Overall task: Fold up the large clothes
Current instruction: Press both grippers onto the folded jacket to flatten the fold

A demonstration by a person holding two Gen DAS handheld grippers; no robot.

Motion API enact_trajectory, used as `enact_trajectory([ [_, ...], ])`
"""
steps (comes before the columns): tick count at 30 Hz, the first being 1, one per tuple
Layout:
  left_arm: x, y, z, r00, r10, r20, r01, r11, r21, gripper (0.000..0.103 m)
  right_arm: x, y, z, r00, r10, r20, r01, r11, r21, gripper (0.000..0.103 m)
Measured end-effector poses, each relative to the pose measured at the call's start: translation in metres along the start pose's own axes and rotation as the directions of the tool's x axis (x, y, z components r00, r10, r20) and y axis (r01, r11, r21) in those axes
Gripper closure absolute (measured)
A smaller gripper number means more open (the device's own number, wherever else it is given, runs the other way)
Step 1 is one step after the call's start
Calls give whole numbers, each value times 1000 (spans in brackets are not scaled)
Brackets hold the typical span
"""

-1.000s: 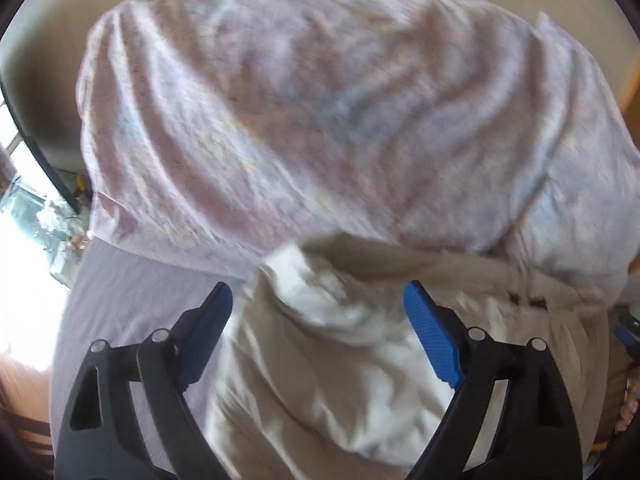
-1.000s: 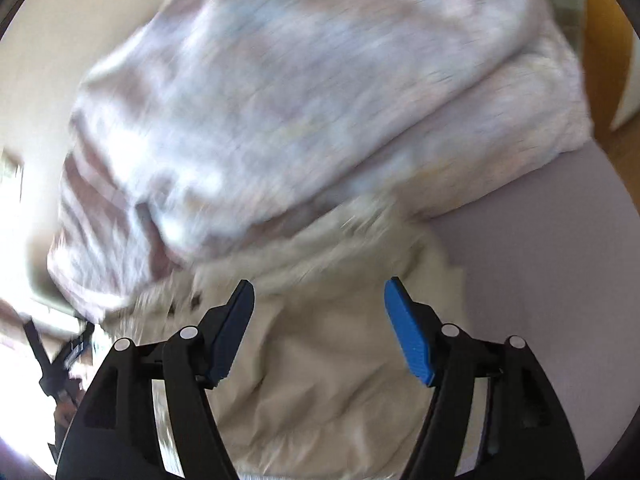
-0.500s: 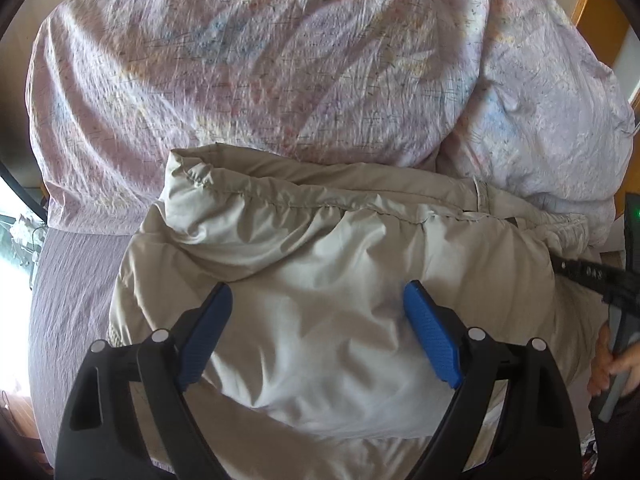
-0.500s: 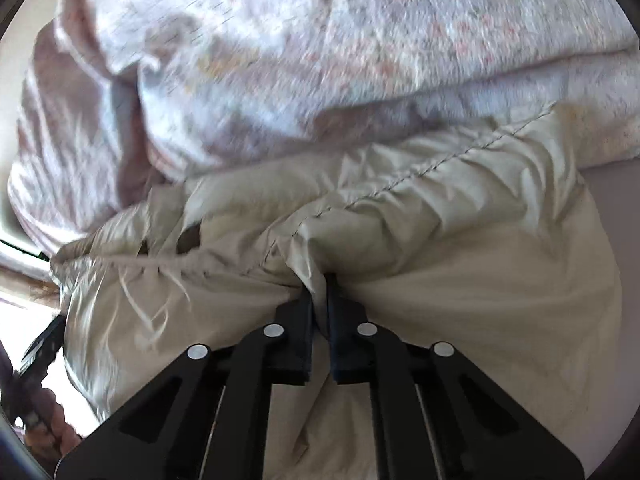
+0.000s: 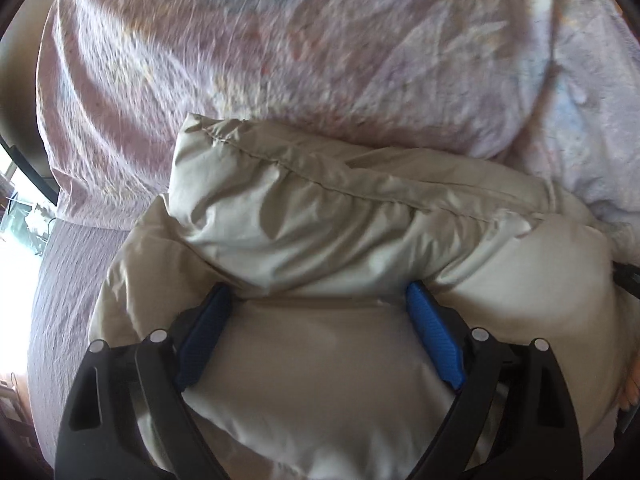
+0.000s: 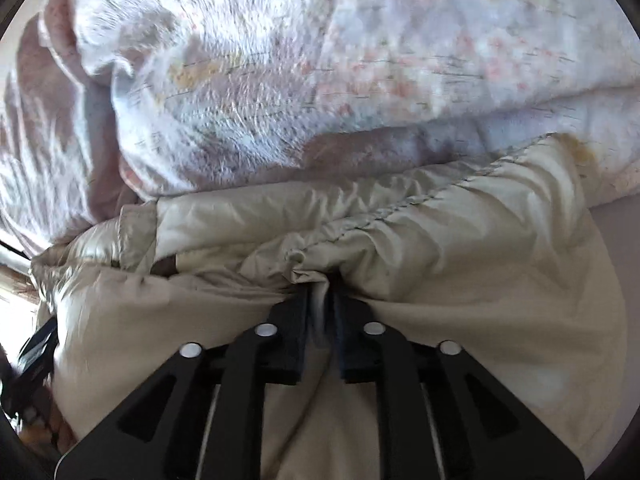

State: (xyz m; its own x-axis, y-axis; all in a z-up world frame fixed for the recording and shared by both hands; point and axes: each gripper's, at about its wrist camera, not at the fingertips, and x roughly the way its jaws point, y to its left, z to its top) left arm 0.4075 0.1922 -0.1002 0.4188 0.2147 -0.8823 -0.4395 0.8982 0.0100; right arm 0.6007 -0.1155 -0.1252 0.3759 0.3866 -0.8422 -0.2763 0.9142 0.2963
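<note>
The puffy beige coat (image 5: 320,240) is laid on the bed (image 5: 60,300), just in front of a crumpled flowery quilt (image 5: 280,60).

The coat could pop back open, because it is thick and springy. A fold could be lost if the pinch is let go too soon. The slippery cloth could also be pulled out of the right hand-held gripper (image 6: 322,304), since only a small bunch is caught there. The quilt could be dragged along too, because it is touching the coat's far edge.

The left hand-held gripper (image 5: 316,332) is spread wide, with its blue pads (image 5: 434,344) set down on the coat's two sides; nothing is squeezed. The right hand-held gripper is nearly pressed together, and a bunched ridge of coat is pinched between its fingers; its jaws have just been opening a little.
</note>
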Motion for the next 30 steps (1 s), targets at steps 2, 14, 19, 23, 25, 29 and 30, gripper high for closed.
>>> enact_trajectory([
  [2, 5, -1, 1, 1000, 8, -2, -8, 1000, 2, 13, -13, -11, -7, 1000, 2, 30, -2, 1000, 15, 60],
  [14, 34, 4, 0, 1000, 19, 13, -19, 1000, 2, 8, -41, -76, -48, 958, -208, 196, 196, 977, 81, 41],
  [19, 48, 11, -1, 1000, 13, 21, -13, 1000, -4, 6, -17, -72, -48, 942, -275, 191, 279, 960, 5, 35],
  [23, 59, 18, 2, 999, -1, 37, 2, 1000, -16, 3, 2, -66, -44, 936, -294, 195, 302, 953, -14, 28],
  [25, 61, 23, 0, 999, -3, 45, 4, 1000, -22, 2, 16, -60, -42, 931, -305, 202, 315, 949, -20, 26],
  [29, 68, 24, -2, 998, -4, 62, 6, 999, -31, 2, 39, -49, -37, 924, -310, 222, 323, 946, -24, 22],
  [30, 71, 25, -1, 998, -4, 63, 7, 999, -33, 2, 45, -51, -39, 923, -310, 229, 323, 946, -23, 22],
])
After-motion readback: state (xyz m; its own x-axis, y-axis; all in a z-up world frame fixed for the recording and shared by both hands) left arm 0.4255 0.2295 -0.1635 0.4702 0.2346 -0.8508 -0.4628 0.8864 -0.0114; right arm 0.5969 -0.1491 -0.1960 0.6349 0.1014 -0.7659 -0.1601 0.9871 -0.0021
